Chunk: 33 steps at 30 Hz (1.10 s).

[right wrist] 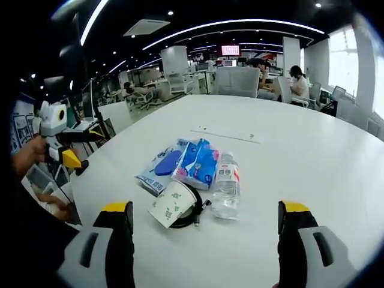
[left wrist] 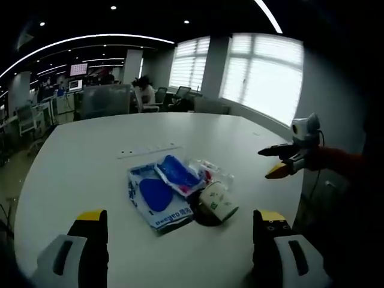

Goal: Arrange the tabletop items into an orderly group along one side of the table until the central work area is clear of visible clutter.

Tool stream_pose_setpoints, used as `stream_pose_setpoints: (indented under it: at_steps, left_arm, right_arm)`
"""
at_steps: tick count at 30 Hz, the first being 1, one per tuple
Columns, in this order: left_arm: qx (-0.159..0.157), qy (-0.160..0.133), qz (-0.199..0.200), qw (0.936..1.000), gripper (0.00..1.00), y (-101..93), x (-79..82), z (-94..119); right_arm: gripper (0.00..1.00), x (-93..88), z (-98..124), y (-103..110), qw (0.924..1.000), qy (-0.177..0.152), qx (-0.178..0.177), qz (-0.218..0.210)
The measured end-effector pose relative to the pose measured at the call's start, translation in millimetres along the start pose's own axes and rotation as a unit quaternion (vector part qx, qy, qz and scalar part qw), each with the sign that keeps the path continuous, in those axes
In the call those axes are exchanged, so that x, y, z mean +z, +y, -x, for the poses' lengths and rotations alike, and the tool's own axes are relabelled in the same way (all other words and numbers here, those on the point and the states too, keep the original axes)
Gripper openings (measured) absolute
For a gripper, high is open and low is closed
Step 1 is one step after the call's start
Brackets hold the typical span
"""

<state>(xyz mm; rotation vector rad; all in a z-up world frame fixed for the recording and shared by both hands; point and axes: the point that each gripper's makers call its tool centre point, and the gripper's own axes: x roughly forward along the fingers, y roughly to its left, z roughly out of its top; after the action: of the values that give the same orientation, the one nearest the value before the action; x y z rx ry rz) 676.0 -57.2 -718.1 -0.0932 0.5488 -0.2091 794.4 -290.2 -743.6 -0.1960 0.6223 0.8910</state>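
1. In the left gripper view, the left gripper (left wrist: 180, 231) rose from the bottom edge with its yellow-tipped jaws spread wide apart and nothing between them, hanging above the white table (left wrist: 90, 156).
2. Just beyond those jaws, in the middle of the table, lay a tight cluster: a flat blue-and-white packet (left wrist: 155, 201), a blue tissue pack (left wrist: 178, 174) overlapping its far edge, a paper cup (left wrist: 218, 203) tipped on its side at the near right, and a clear water bottle (left wrist: 215, 173) lying behind the cup.
3. A dark object showed under the cup; what it was could not be told.
4. At the right of the same view, the right gripper (left wrist: 273, 162) was off the table's edge, well apart from the cluster, its jaws parted and empty.
5. In the right gripper view, the right gripper (right wrist: 204, 231) likewise had its jaws spread wide and held nothing.
6. Ahead of it the paper cup (right wrist: 174, 204) lay on its side on a black coiled cable (right wrist: 195, 215), touching the water bottle (right wrist: 226, 183) lying to its right.
7. The tissue pack (right wrist: 198, 162) and the flat packet (right wrist: 159, 168) lay just behind them, all touching.
8. The left gripper (right wrist: 75, 147) was at the left, beside the table (right wrist: 312, 156), with its jaws parted and a hand (right wrist: 27, 153) on it.
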Motion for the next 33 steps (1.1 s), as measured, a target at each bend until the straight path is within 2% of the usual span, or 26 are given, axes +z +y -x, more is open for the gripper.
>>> stream_pose_setpoints:
  at_steps: [33]
  left_arm:
    - [-0.006, -0.001, -0.002, 1.0000, 1.00, 17.8, -4.1, -5]
  right_arm:
    - [0.95, -4.0, 0, -3, 1.0000, 0.008, -0.005, -0.003]
